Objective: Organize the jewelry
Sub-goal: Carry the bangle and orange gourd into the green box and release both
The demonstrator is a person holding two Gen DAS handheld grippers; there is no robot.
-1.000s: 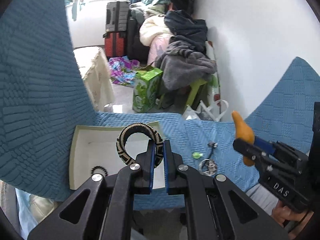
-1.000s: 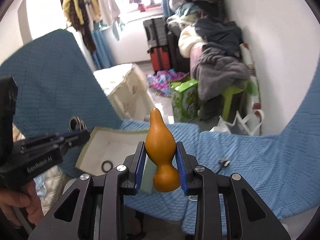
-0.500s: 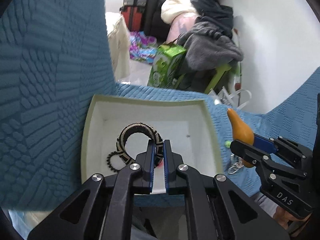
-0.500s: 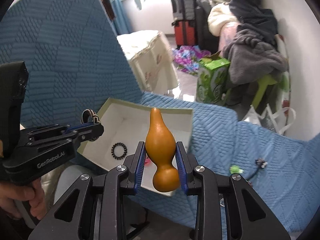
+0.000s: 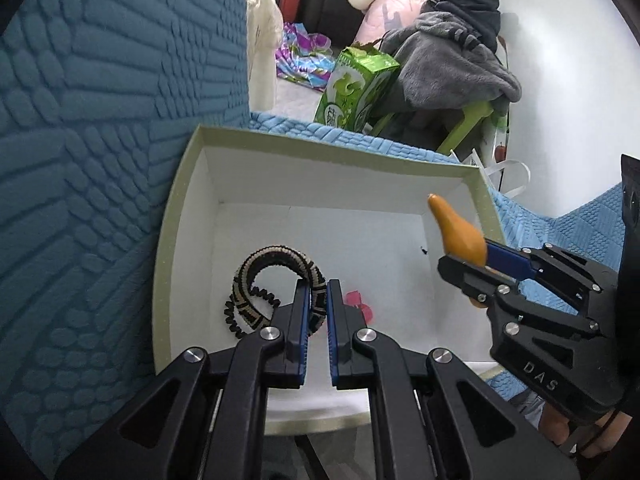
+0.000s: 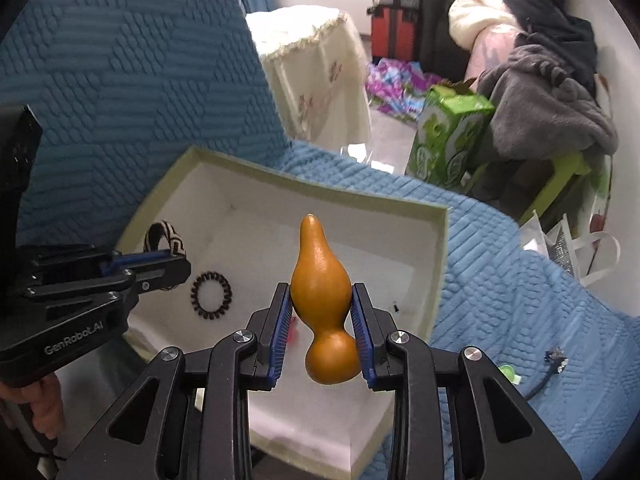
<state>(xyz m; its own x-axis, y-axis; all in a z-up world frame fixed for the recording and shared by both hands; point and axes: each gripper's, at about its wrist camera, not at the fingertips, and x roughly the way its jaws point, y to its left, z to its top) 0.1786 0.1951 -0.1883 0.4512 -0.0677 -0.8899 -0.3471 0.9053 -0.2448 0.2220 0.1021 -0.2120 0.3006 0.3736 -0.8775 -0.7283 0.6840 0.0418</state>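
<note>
A pale green box (image 5: 176, 216) with a white inside (image 6: 436, 264) lies on the blue textured cover. My left gripper (image 5: 318, 286) is shut on a black-and-beige woven bangle (image 5: 260, 264), low over the box's left half; the bangle (image 6: 162, 234) also shows in the right wrist view, with the left gripper (image 6: 180, 258) beside it. My right gripper (image 6: 320, 300) is shut on an orange gourd-shaped ornament (image 6: 320, 276), over the box's right half; the same gourd (image 5: 456, 230) and right gripper (image 5: 468, 264) appear in the left wrist view. A black coil hair tie (image 6: 211, 294) and a small pink item (image 5: 358, 302) lie in the box.
A small green piece (image 6: 508, 372) and a dark charm on a cord (image 6: 554, 358) lie on the blue cover to the right of the box. Behind are a green carton (image 6: 448, 140), a pile of clothes (image 6: 548, 116), suitcases and a white wall.
Both grippers have come down and forward over the box, each still holding its item. The box now fills the middle of both views; the bangle hangs just above the hair tie.
</note>
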